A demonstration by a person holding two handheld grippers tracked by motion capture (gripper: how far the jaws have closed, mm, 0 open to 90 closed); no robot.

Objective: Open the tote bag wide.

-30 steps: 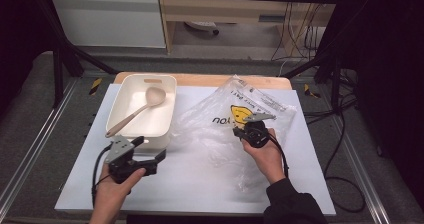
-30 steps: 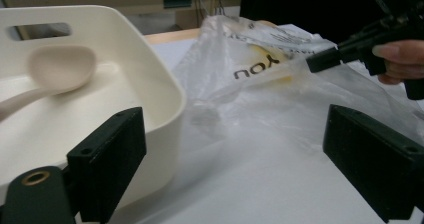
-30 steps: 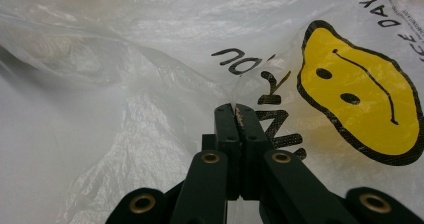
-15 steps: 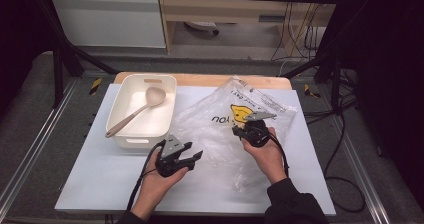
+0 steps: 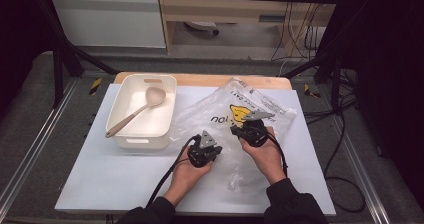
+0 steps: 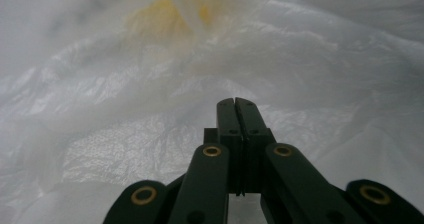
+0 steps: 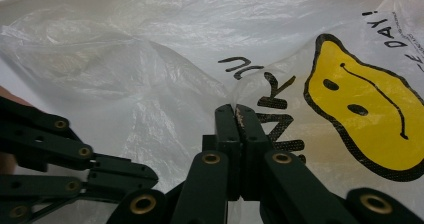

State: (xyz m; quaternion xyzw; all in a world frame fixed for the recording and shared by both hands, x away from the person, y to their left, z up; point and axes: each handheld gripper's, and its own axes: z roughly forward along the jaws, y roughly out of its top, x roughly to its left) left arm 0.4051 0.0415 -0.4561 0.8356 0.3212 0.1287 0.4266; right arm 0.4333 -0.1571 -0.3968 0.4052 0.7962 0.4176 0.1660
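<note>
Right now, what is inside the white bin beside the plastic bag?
A beige spoon lies in the white bin, bowl toward the far end, handle over the near-left rim. Nothing else shows on the bin floor; the patch under the spoon is covered.

Bright tabletop, dark surroundings; left gripper view perhaps defocused.

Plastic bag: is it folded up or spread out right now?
Spread out, crumpled: the plastic bag lies open across the table, its smiley print showing, beside the white bin.
</note>
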